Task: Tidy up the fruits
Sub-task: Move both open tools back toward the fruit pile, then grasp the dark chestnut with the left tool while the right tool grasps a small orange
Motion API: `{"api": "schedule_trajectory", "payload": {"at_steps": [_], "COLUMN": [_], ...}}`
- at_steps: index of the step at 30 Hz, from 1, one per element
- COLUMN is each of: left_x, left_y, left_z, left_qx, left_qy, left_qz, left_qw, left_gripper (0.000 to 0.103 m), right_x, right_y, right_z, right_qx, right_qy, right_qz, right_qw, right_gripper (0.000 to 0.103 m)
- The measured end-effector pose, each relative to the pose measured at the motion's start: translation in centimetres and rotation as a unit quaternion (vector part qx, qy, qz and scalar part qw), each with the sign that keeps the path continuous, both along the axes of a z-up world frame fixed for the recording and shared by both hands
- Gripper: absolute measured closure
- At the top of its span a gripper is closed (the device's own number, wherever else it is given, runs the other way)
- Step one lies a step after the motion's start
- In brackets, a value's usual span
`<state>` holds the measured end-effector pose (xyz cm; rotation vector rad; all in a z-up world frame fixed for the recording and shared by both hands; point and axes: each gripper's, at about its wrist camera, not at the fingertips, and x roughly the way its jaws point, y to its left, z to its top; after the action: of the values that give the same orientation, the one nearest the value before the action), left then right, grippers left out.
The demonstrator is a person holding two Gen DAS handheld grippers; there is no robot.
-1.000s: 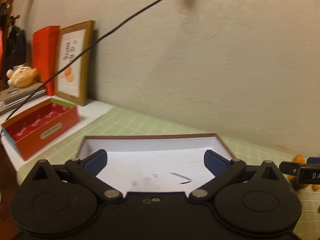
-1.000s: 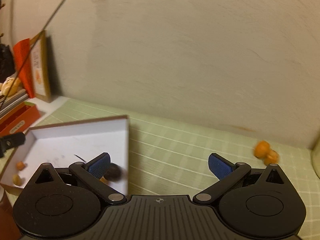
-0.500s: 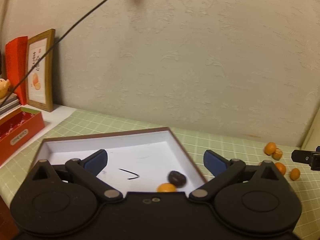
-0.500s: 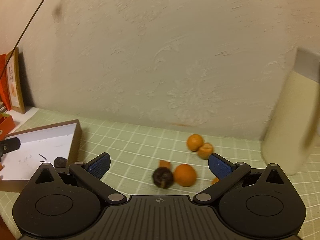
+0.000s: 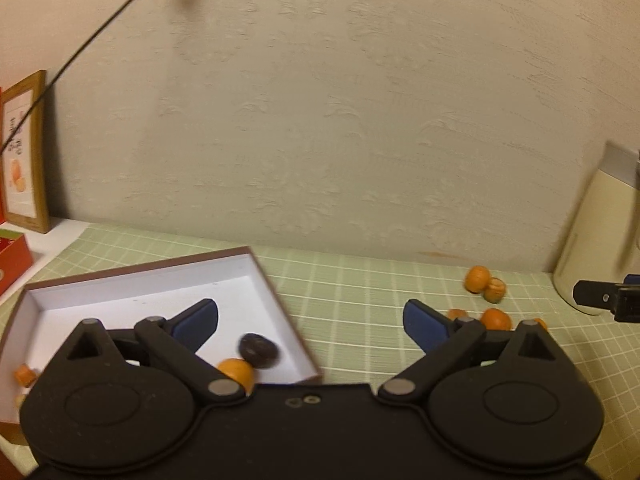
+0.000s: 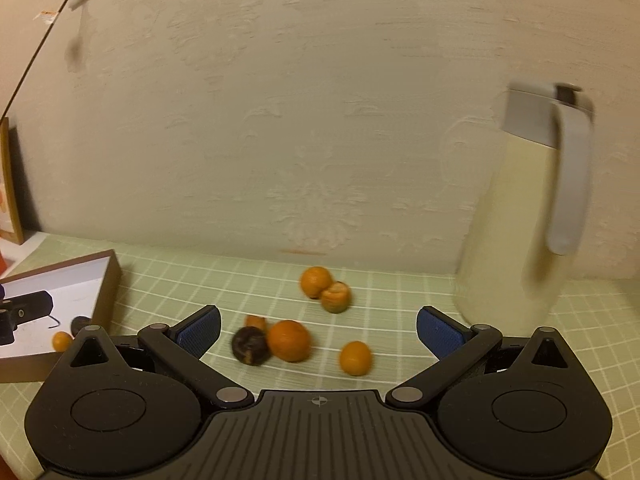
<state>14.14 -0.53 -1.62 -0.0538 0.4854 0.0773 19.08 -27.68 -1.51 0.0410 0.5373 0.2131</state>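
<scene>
Orange fruits (image 6: 289,340) lay loose on the green checked surface (image 6: 392,296), one touching a dark brown fruit (image 6: 250,346), two more pressed together nearer the wall, and a small one off to the right. We saw the shallow white box (image 5: 248,276) to their left with its brown rim; a dark fruit (image 5: 258,350) and an orange one (image 5: 236,372) sat in its near corner. Our right gripper (image 6: 318,330) hung over the loose pile, its blue fingers (image 6: 438,336) spread wide with nothing pinched. Our left gripper (image 5: 310,320) straddled the box's right edge, fingers (image 5: 198,320) wide but closing, empty between. A cream jug (image 6: 504,248) stood by the wall at the right, and a framed picture (image 5: 24,152) leaned far left.
</scene>
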Motion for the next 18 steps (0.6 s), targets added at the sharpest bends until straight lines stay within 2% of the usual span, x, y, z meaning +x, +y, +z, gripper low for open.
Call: {"api": "schedule_trajectory", "payload": {"at_steps": [12, 18], "left_x": [1.6, 2.2], "left_y": [-5.1, -6.9], "left_z": [-1.8, -2.7], "left_qx": [0.004, 0.006], "left_qy": [0.024, 0.033], "left_qz": [-0.053, -0.071], "left_qw": [0.9983, 0.9969], "left_gripper": [0.023, 0.025], "right_x": [-1.0, -1.3], "right_y": [-5.1, -7.0], "right_z": [-0.5, -0.7], "right_qx": [-0.001, -0.001], "right_qy": [0.008, 0.013], "right_qz": [-0.041, -0.056], "right_qw": [0.999, 0.998], "right_gripper": [0.0, 0.0]}}
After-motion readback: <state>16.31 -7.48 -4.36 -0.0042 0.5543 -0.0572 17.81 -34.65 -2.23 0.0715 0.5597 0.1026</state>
